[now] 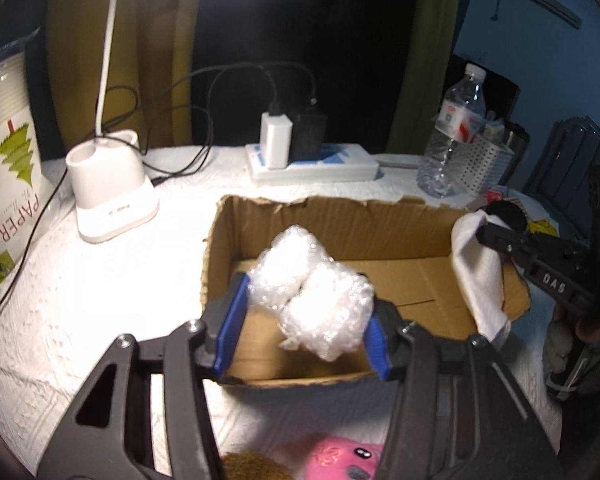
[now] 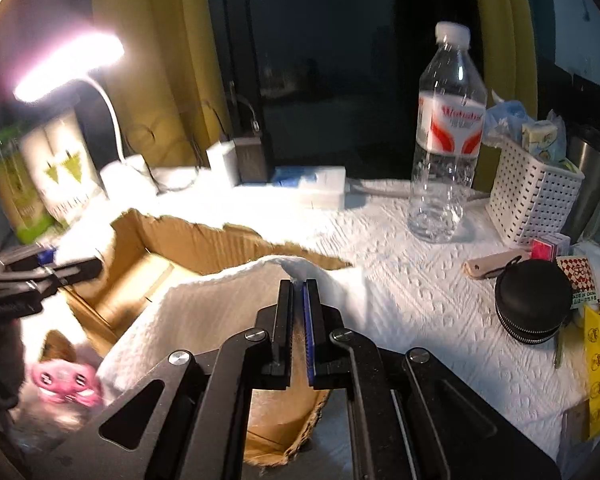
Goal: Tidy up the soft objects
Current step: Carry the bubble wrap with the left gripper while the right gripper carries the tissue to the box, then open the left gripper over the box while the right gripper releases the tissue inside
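A worktop [image 2: 412,296] covered in white embossed paper is carrying an open cardboard box [image 1: 328,220] at its middle. The left gripper [image 1: 304,316] is holding a wad of bubble wrap [image 1: 312,292] between its blue pads, hovering over the box's inside. The right gripper [image 2: 299,296] is pinching a white paper towel [image 2: 204,316] with its jaws nearly together, draping it over the box's right wall. A lit desk lamp [image 1: 108,188] is standing left of the box, and a clear water bottle [image 2: 444,136] is standing behind it on the right. A pink plush toy [image 1: 342,460] is lying just in front of the box.
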Tool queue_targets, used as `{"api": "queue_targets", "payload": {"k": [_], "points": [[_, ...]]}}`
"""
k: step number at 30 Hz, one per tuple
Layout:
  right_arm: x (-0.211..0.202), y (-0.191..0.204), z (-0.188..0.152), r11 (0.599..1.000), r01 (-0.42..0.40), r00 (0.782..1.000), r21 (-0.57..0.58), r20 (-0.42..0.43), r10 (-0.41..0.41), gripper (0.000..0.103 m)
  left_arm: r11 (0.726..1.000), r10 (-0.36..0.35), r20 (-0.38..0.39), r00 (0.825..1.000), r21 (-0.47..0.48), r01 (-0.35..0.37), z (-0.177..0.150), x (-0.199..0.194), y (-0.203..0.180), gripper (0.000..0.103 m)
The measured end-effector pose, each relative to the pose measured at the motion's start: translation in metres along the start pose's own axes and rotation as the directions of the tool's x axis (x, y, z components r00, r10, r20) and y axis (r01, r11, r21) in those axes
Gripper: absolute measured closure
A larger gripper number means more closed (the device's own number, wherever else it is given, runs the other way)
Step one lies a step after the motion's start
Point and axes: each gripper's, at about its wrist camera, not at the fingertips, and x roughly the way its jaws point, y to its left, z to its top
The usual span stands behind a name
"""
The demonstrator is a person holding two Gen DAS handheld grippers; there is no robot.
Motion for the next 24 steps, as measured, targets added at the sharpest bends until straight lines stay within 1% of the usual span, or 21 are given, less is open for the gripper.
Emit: {"api": "queue_targets", "payload": {"k": [2,5,7,8,9,10,11,12,24], "points": [[0.007,0.001,-0.004,1.000,0.023,0.999,-0.010,-0.028,-0.024,0.098,1.000,0.005,-0.007,1.000,-0.006,-0.005,-0.002,0.002,0.001,0.048],[0.008,0.003,-0.005,0.998,0.052,0.998,-0.029,-0.036,-0.053,0.098,1.000,0.014,-0.010,1.000,-0.003,-0.014,-0.003,0.002,0.002,0.046],[0.007,0.004,-0.005,0.998,0.062,0.997,-0.033,-0.045,-0.064,0.094,1.000,0.012,-0.008,1.000,-0.002,-0.012,-0.002,0.001,0.001,0.037],[0.005,0.005,-0.005,0.998,0.062,0.997,-0.032,-0.045,-0.064,0.089,1.000,0.009,-0.003,1.000,-0.004,-0.009,-0.002,0.000,0.001,0.030],[0.004,0.005,-0.004,0.998,0.060,0.997,-0.028,-0.044,-0.062,0.084,1.000,0.007,0.005,1.000,-0.006,-0.007,-0.001,-0.003,0.001,0.028],[0.001,0.006,-0.004,0.998,0.057,0.997,-0.024,-0.042,-0.058,0.074,1.000,0.006,0.009,1.000,-0.006,-0.006,-0.001,-0.005,0.002,0.028],[-0.003,0.007,-0.004,0.999,0.050,0.998,-0.021,-0.036,-0.050,0.066,1.000,0.004,0.013,1.000,-0.006,-0.004,0.000,-0.006,0.002,0.027],[-0.006,0.009,-0.003,0.999,0.047,0.998,-0.018,-0.033,-0.048,0.062,1.000,0.005,0.017,1.000,-0.004,-0.005,0.000,-0.008,0.002,0.026],[-0.042,0.028,-0.008,0.999,0.044,0.999,-0.007,-0.006,-0.044,0.061,1.000,0.012,0.073,0.997,-0.001,-0.012,-0.003,-0.043,0.004,0.025]]}}
